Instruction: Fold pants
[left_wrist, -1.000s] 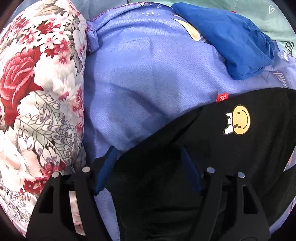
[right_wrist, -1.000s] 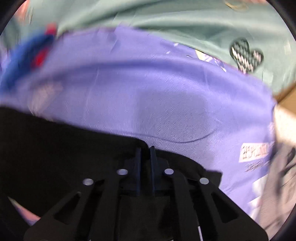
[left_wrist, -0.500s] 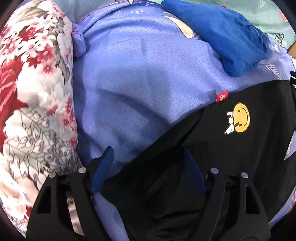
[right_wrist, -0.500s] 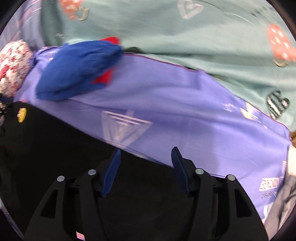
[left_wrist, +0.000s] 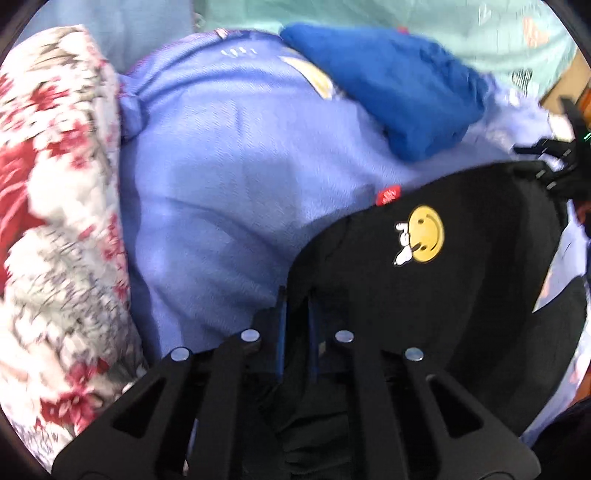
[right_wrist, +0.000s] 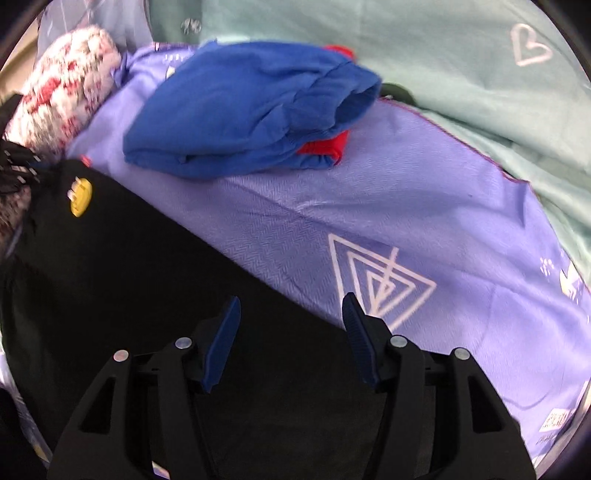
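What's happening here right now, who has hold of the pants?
A person is folding black pants on a purple sheet. The left tongs are shut on the pants' edge near the smiley patch. The right tongs are open above the pants, gripping nothing. A folded blue garment lies farther back on the sheet, and a floral pillow sits beside it.

Black pants (left_wrist: 424, 295) (smiley patch) spread flat on bed.
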